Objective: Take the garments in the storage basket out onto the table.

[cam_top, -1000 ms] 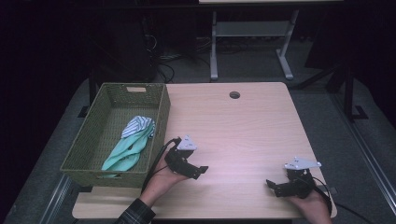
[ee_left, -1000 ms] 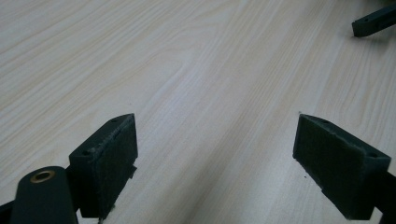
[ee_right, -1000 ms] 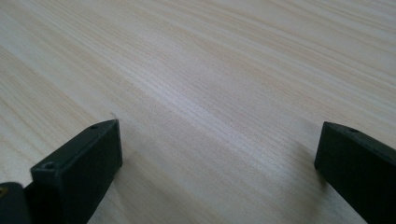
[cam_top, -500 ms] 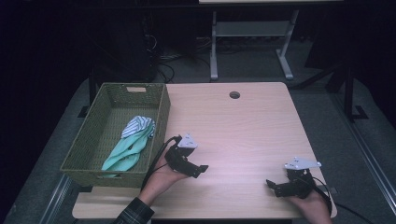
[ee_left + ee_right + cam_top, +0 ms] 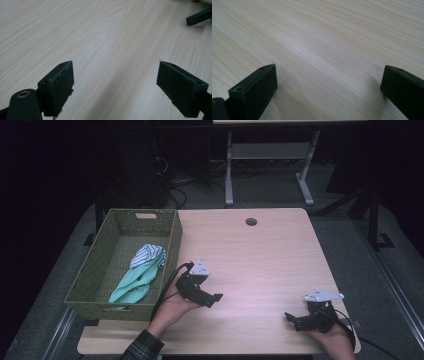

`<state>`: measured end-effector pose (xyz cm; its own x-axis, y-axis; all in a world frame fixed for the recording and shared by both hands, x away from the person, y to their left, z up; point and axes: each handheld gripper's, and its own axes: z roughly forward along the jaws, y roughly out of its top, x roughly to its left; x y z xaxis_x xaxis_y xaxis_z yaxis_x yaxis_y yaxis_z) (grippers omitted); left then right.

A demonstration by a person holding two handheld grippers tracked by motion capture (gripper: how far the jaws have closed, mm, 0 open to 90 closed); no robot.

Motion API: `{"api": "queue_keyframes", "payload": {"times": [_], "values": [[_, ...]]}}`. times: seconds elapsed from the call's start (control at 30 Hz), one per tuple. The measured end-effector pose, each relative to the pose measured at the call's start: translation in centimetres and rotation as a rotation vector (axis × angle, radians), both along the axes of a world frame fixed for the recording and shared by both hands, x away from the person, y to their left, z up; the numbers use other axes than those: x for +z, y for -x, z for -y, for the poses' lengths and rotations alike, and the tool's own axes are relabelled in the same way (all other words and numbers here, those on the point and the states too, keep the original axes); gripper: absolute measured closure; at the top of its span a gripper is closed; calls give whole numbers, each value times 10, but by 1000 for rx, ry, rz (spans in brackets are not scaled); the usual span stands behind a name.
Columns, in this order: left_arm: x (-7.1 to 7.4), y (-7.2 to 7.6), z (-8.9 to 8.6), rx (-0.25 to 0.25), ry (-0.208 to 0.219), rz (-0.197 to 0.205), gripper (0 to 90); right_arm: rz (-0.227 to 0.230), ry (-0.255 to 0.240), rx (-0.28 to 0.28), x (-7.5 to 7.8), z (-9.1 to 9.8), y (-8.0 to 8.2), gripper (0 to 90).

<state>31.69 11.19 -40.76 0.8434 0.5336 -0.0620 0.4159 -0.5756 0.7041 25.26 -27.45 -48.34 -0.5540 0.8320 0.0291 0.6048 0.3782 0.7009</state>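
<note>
At the left side of the pale wooden table [image 5: 260, 255], an olive-green woven rectangular basket [image 5: 170, 251] is sitting with its long side running along the table's left edge. Inside it a mint-green crumpled cloth [image 5: 134, 285] is lying in the near half, with a blue-and-white striped cloth [image 5: 147, 254] resting against its far end, the two touching. Judging from how things are lying, the putting-away looks finished or nearly so: both cloths are already in the basket, and no other loose item is waiting on the tabletop.

Just right of the basket's near corner, the left gripper [image 5: 212, 298] is hovering low over bare wood, pointing toward the table's middle and right. In the left gripper view its black padded fingers [image 5: 58, 86] are standing wide apart with nothing but wood grain between them, holding and touching nothing. A tip of the other gripper is showing at that view's upper right.

Well apart, near the table's near right corner, the right gripper [image 5: 294, 320] is being held in the person's hand, pointing leftward. In the right gripper view its fingers [image 5: 258, 86] are likewise spread wide, empty, with only tabletop between. What seems left is simply resting or withdrawing both tools.
</note>
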Motion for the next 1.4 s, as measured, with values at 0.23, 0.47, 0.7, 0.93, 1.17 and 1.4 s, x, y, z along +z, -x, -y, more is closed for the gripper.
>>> {"api": "queue_keyframes", "payload": {"times": [0.23,0.47,0.7,0.93,1.17,1.4], "values": [[5,-1,0,1,-6,-2,136,0,0,0,0,0,0,3],[10,-1,1,2,-18,-4,135,1,0,-1,0,0,0,3],[18,-3,0,4,-10,-1,136,0,0,0,0,0,0,3],[24,-4,-4,-8,10,-6,136,0,0,0,0,0,0,3],[30,-7,-6,-13,-7,-3,135,1,0,1,0,0,0,3],[37,-10,-18,-18,-9,5,135,0,-1,0,0,0,0,3]]}}
